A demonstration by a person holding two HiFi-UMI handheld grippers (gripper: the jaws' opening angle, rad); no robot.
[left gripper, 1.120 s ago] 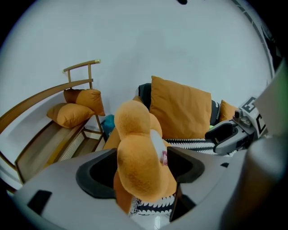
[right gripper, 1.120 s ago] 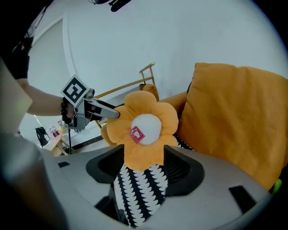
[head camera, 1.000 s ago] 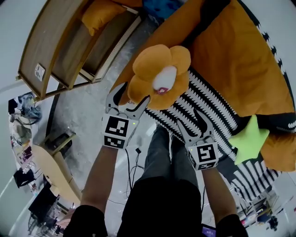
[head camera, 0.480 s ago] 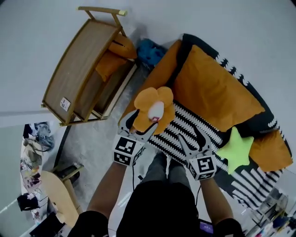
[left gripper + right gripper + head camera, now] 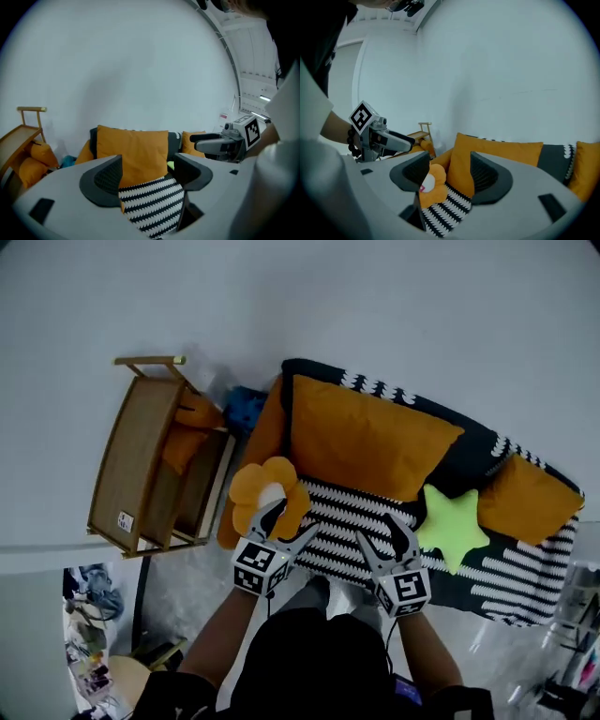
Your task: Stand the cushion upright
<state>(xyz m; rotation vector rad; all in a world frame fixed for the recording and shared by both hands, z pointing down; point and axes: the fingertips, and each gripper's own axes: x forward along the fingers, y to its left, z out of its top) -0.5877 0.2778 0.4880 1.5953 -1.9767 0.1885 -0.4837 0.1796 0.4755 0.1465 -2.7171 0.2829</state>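
Note:
A large orange cushion [image 5: 366, 442] stands upright against the sofa's back; it also shows in the left gripper view [image 5: 136, 147] and the right gripper view [image 5: 497, 150]. An orange flower-shaped cushion [image 5: 267, 495] with a white centre rests at the left end of the striped seat [image 5: 328, 521] and shows low between the right jaws [image 5: 433, 185]. My left gripper [image 5: 286, 524] hangs just in front of the flower, open and empty [image 5: 147, 176]. My right gripper [image 5: 382, 538] is open over the seat's front edge, holding nothing [image 5: 449, 173].
A green star cushion [image 5: 450, 521] and a second orange cushion [image 5: 527, 498] lie on the sofa's right half. A wooden rack [image 5: 141, 465] with orange cushions stands left of the sofa, a blue thing [image 5: 246, 407] beside it. A pale wall is behind. Clutter lines the floor at lower left [image 5: 94, 662].
Both grippers have risen and drawn back from the sofa, still open. The left gripper has come away from the flower cushion. The view now takes in the whole sofa.

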